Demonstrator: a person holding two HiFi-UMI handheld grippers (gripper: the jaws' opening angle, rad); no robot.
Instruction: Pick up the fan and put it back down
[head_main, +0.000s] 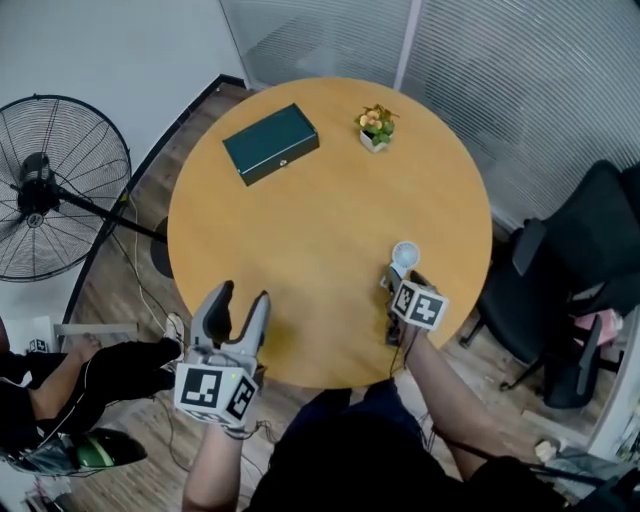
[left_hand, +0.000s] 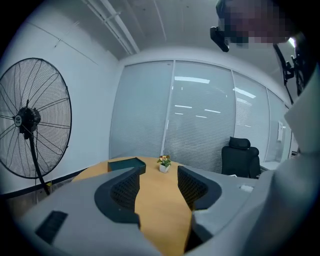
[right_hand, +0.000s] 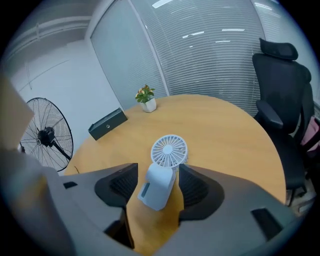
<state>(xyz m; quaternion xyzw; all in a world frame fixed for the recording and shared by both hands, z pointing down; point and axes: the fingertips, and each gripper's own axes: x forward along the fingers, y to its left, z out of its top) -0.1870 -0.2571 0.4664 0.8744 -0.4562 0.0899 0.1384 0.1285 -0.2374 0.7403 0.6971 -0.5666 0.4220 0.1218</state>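
A small white handheld fan (right_hand: 168, 150) is on the round wooden table (head_main: 320, 200), close to its near right edge. Its round grille points away from me and its blocky white base sits between the jaws of my right gripper (right_hand: 157, 182). Those jaws stand wide, with a narrow gap on each side of the base, so the pads are not pressing it. In the head view the fan (head_main: 405, 254) shows just beyond the right gripper (head_main: 398, 283). My left gripper (head_main: 243, 300) hovers open and empty over the table's near left edge, also seen in its own view (left_hand: 159, 182).
A dark green box (head_main: 270, 143) and a small flower pot (head_main: 376, 127) sit on the far part of the table. A large black pedestal fan (head_main: 45, 190) stands on the floor to the left, and a black office chair (head_main: 590, 260) to the right.
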